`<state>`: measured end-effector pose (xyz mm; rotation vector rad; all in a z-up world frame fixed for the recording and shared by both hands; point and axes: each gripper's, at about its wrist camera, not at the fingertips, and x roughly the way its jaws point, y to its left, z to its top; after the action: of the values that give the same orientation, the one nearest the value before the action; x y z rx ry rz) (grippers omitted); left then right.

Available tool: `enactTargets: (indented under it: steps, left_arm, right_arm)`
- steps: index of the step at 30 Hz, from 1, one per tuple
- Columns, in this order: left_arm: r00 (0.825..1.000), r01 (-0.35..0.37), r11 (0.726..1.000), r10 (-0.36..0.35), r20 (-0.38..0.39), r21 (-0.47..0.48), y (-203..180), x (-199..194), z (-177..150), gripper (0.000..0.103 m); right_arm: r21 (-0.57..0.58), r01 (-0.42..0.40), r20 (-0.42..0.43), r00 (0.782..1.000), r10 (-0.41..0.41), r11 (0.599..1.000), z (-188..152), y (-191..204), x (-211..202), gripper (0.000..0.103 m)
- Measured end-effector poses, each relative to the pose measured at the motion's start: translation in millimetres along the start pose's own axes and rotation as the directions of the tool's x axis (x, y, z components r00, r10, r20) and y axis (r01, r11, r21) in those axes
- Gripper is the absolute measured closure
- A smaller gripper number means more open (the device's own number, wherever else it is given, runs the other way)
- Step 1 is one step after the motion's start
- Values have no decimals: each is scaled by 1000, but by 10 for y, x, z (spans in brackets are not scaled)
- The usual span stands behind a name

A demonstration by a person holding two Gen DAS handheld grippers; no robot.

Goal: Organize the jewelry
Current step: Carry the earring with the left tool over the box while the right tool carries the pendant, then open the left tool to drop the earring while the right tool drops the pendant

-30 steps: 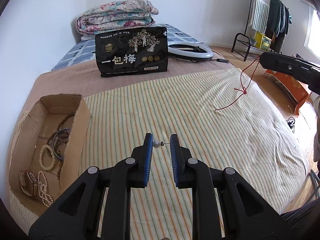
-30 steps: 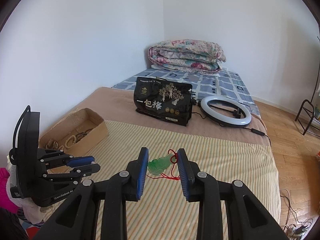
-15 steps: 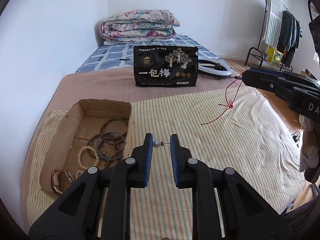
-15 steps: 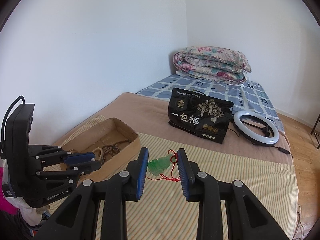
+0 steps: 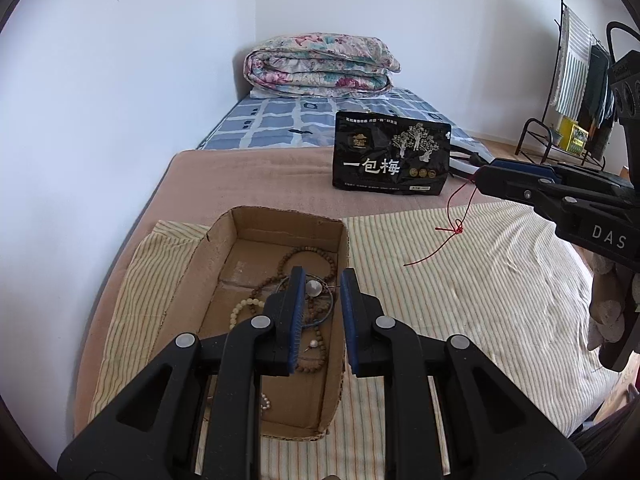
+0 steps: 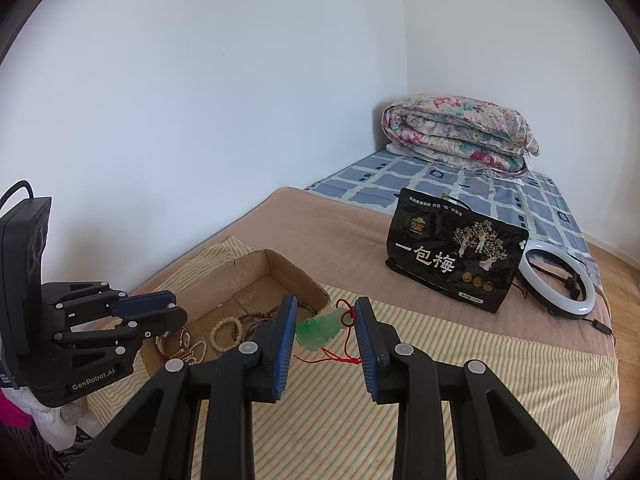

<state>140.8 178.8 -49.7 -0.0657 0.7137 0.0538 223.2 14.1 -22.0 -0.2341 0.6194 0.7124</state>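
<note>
With my left gripper (image 5: 320, 289) pinching the pearl earring (image 5: 313, 288) over the cardboard box (image 5: 276, 216), I judged a low, gentle release best, my right gripper (image 6: 326, 322) clamping the green pendant (image 6: 318, 330).

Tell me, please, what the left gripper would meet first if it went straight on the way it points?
Probably the bead bracelets on the cardboard box floor; the left gripper points down into it, though depth is unclear.
</note>
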Motion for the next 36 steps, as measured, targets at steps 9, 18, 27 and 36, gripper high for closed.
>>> enactTargets:
  steps: [9,18,27,36]
  left_arm:
    - [1000,-17,999,16,-21,-48,286,83,-46,86]
    - [998,-23,996,18,-68,-83,454,220,-86,86]
    - [996,-43,994,35,-88,-99,512,267,-102,67]
    - [997,-66,993,62,-47,-95,476,17,-62,64]
  right_arm:
    - [-23,-33,-31,999,32,999,179,239,453,74]
    - [-24,-68,-75,995,66,997,217,452,918,73]
    - [-5,-71,-89,994,71,997,208,531,1065,50]
    - [21,-49,-70,996,51,999,161,462,756,50]
